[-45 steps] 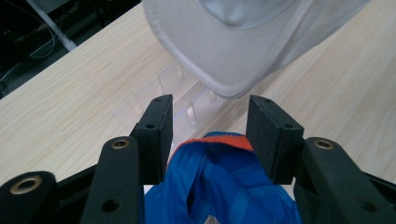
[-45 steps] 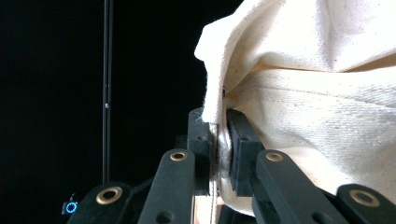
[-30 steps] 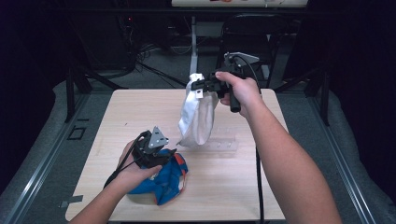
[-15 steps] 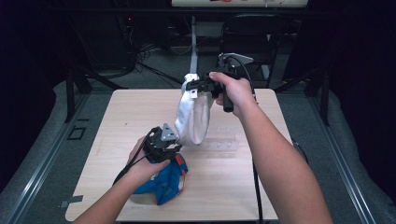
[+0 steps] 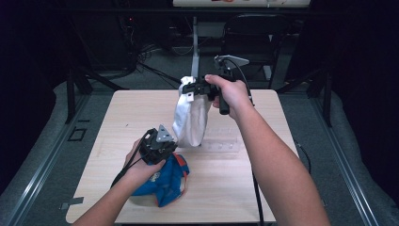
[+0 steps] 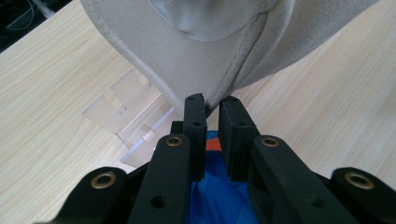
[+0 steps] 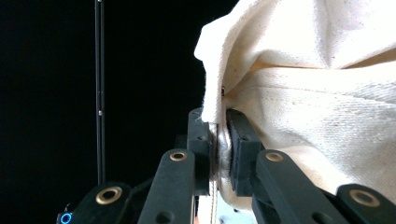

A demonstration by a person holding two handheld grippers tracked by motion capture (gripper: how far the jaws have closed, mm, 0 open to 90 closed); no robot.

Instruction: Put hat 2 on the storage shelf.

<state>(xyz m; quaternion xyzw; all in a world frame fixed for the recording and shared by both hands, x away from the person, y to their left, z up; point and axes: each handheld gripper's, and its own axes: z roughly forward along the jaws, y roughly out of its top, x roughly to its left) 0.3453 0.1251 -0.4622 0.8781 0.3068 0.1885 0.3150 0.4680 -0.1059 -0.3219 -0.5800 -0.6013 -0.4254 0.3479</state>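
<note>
Cloth bag point(image 5: 190, 120) hangs limp and light from our right tongs point(image 5: 194, 88), clamped at its twelve-o'clock hem; left tongs point(image 6: 212, 105) have just been closing, pinching its six-o'clock seam.

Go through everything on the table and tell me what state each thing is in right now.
White cloth bag: hanging off the table, top edge pinched.
Right tool: shut on the bag's top edge.
Left tool: jaws just closing on the bag's lower hem, nearly shut.
Blue cloth: crumpled on the table.
Clear plastic stand: lying flat.
</note>
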